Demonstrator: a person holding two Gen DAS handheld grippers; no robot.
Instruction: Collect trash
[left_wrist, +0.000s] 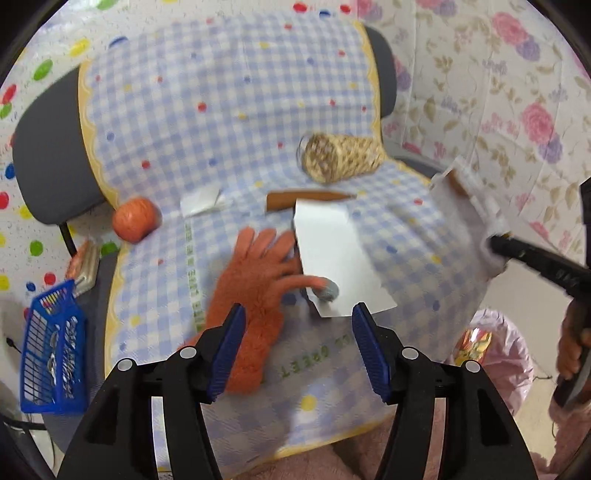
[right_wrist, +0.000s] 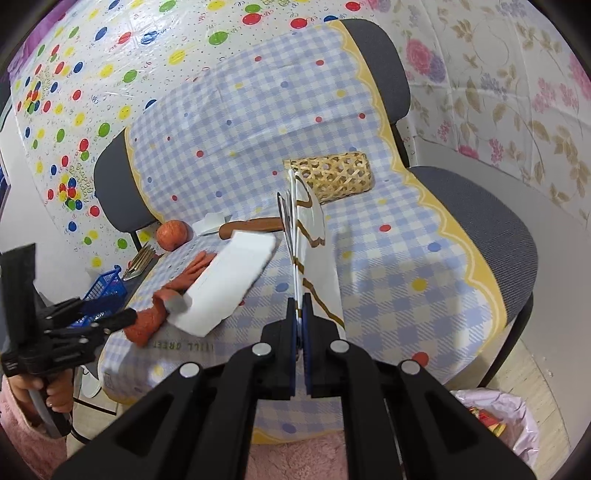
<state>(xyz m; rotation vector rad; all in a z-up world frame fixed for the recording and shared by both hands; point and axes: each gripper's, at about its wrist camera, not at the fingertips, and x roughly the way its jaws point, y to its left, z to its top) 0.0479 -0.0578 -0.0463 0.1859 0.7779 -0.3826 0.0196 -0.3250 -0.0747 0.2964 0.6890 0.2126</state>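
The left gripper (left_wrist: 297, 350) has its jaws spread with nothing between them, and the flat white paper (left_wrist: 334, 254) lies just ahead on the chair, long side pointing away, while the right gripper (right_wrist: 303, 345) pinches a wrapper (right_wrist: 314, 258).

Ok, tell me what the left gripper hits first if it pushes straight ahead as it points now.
Most likely the white paper sheet on the checkered cloth, with the orange glove just left of that line. The left gripper stands open; depth is uncertain.
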